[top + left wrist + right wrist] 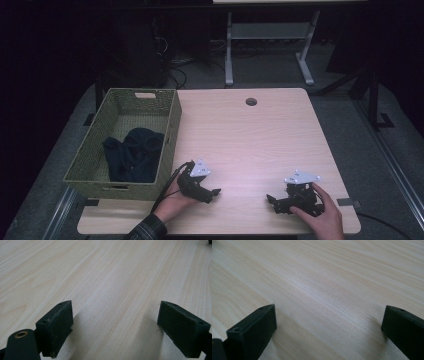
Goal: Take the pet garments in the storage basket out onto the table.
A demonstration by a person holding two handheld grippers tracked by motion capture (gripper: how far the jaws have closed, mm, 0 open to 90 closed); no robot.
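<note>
Pale wood-grain table fills the scene, with dark floor and a grey desk frame beyond its far edge and a round cable hole near that edge. At the near edge the person's hands hold the two tools low on the wood. The left gripper points its jaws toward the right gripper, whose jaws point back toward it, and the two sets of tips stand apart with bare tabletop between them. Seen in the left gripper view, the left gripper has its jaws spread wide, nothing between the black pads but wood, and the pads cast short shadows on the surface just under them. Likewise, the right gripper view shows the right gripper with jaws spread wide over plain grain, holding nothing. Behind and outward of the left jaws, just beside the hand that holds them, sits a green woven basket at the table's left edge. Inside it lies a crumpled dark blue garment, bunched against the basket's near half, well clear of both pairs of jaws and touched by neither.
</note>
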